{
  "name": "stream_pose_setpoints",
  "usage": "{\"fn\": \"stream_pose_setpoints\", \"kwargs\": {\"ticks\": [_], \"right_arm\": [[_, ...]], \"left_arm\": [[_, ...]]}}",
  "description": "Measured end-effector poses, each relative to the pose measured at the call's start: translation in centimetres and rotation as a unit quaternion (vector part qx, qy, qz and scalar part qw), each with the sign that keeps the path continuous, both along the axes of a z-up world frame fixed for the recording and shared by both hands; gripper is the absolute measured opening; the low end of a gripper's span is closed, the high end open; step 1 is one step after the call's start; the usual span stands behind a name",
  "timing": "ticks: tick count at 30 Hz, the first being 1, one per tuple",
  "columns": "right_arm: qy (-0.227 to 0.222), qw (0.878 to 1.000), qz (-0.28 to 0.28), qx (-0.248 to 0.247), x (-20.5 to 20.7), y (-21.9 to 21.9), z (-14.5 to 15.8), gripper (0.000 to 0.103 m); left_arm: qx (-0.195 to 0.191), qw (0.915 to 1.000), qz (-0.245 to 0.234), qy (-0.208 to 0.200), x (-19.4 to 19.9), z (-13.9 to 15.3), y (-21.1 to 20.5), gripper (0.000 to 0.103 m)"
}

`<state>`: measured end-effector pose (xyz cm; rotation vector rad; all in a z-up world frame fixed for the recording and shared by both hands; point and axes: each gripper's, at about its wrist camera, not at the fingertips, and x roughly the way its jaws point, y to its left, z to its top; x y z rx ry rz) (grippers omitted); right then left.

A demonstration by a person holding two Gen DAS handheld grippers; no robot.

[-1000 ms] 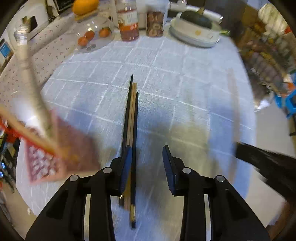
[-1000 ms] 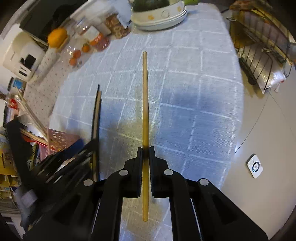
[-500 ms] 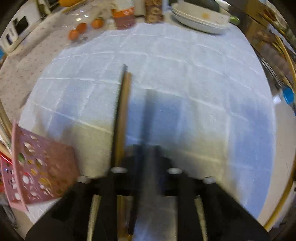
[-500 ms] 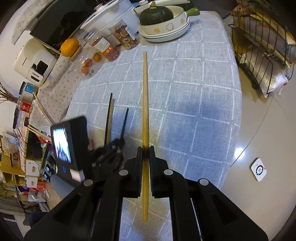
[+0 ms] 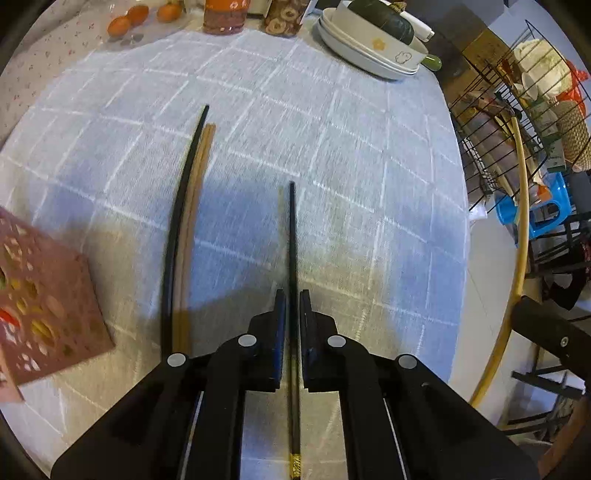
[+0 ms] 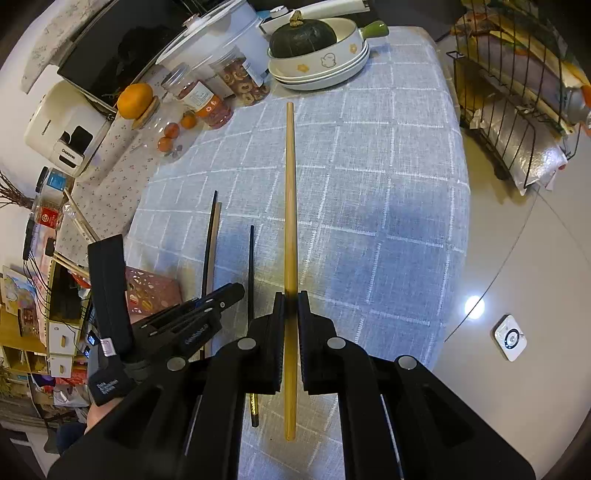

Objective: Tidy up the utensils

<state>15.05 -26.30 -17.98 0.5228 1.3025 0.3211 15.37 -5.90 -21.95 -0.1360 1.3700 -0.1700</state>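
My left gripper is shut on a black chopstick and holds it above the cloth, pointing away. A second black chopstick and a brown wooden chopstick lie side by side on the cloth to its left. My right gripper is shut on a long pale wooden chopstick, held above the table. In the right wrist view the left gripper with its black chopstick is to the left. A pink perforated utensil holder stands at the left edge.
The table has a grey checked cloth. At the far end stand stacked white dishes with a green squash, snack jars and small oranges. A black wire rack stands off the right side of the table.
My left gripper has closed on one black chopstick, lifted it from the other two and moved right. The right gripper still holds the pale chopstick and has risen.
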Motion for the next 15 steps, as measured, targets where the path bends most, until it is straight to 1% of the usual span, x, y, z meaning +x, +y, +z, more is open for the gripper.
{"fn": "stream_pose_setpoints", "kwargs": {"ticks": [3,5,6,8,9,10,12,13,15], "right_arm": [[0.0,1.0,0.003,-0.001,0.0,0.1,0.0,0.007],[0.0,1.0,0.005,-0.002,0.0,0.2,-0.1,0.007],[0.001,1.0,0.006,-0.003,0.0,0.2,-0.1,0.007],[0.003,1.0,0.007,-0.006,0.0,0.2,-0.3,0.007],[0.004,1.0,0.008,-0.008,0.1,0.3,-0.4,0.007],[0.005,1.0,0.009,-0.009,0.1,0.4,-0.5,0.007],[0.007,1.0,0.012,-0.011,0.2,0.6,-0.6,0.007],[0.008,1.0,0.013,-0.012,0.2,0.7,-0.7,0.007],[0.009,1.0,0.015,-0.014,0.2,0.9,-0.8,0.007]], "left_arm": [[0.02,0.9995,-0.025,0.0,0.1,-0.3,-0.9,0.006],[0.025,0.9993,-0.027,0.008,0.3,-0.6,-1.4,0.006],[0.035,0.999,-0.028,0.008,0.4,-0.6,-1.7,0.006],[0.06,0.9977,-0.031,0.009,0.5,-0.9,-1.4,0.014],[0.068,0.997,-0.032,0.014,0.5,-1.2,-1.5,0.014],[0.073,0.9967,-0.034,0.011,0.5,-1.2,-1.7,0.014],[0.085,0.9953,-0.046,0.002,0.3,-1.2,-2.4,0.017],[0.101,0.9935,-0.051,-0.004,0.1,-1.3,-2.8,0.005],[0.111,0.992,-0.058,-0.014,0.0,-1.4,-3.1,0.005]]}}
